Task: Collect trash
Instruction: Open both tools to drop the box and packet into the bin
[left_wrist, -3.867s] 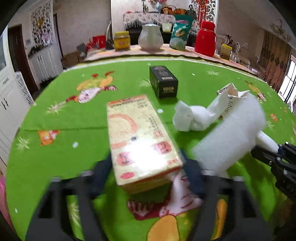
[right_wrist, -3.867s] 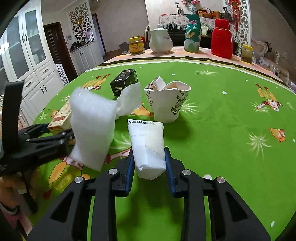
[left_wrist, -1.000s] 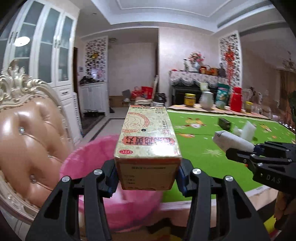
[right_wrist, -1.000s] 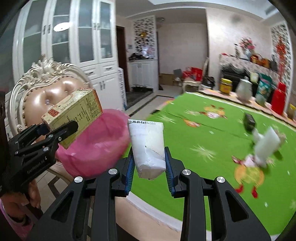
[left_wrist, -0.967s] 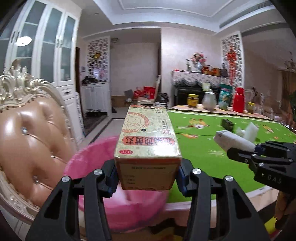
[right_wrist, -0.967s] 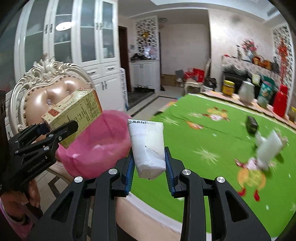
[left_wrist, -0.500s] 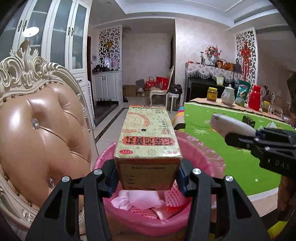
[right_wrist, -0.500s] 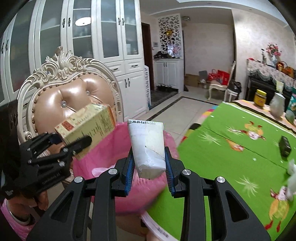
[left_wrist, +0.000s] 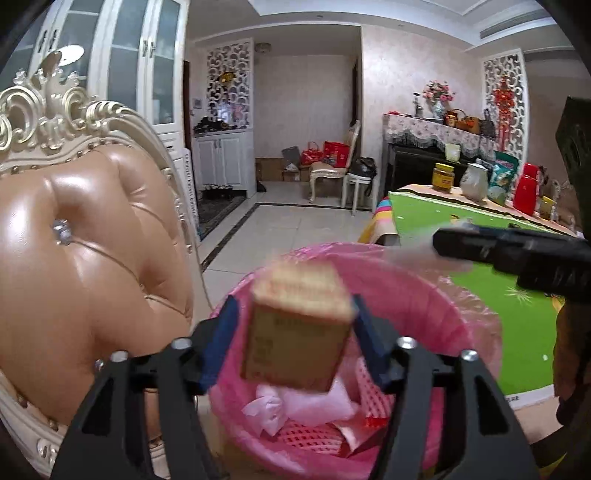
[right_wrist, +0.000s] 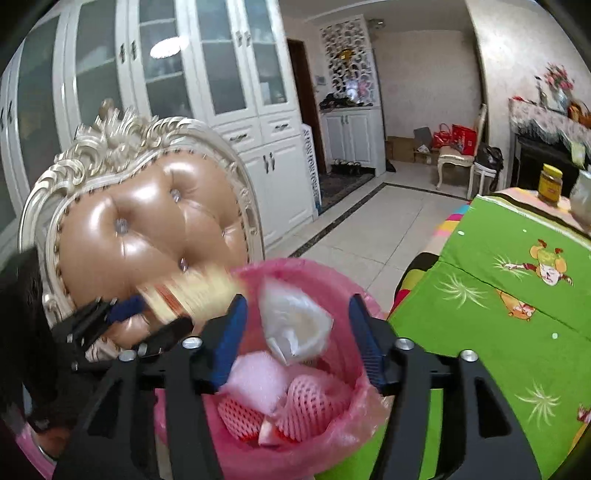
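A pink-lined trash bin (left_wrist: 424, 284) stands below both grippers. My left gripper (left_wrist: 295, 343) is opening. The yellow cardboard box (left_wrist: 299, 328) is blurred between its blue pads, with a gap on each side, dropping toward the bin. In the right wrist view my right gripper (right_wrist: 297, 341) is also opening. The white packet (right_wrist: 295, 325) hangs loose between its pads above the bin (right_wrist: 354, 402). The left gripper (right_wrist: 151, 317) and the blurred box (right_wrist: 192, 291) show at the left there. One of the right gripper's fingers (left_wrist: 480, 247) reaches in from the right.
A tan leather chair (left_wrist: 92, 258) with a carved cream frame stands close on the bin's left. The table with the green cloth (right_wrist: 498, 314) borders it on the right. Red foam netting (right_wrist: 310, 402) and pink-white paper lie inside the bin. A hand (right_wrist: 44, 439) holds the left gripper.
Both grippers came from the table to above the pink bin. Their jaws have spread. The box and the white packet have slipped from the pads and tilt downward, blurred.
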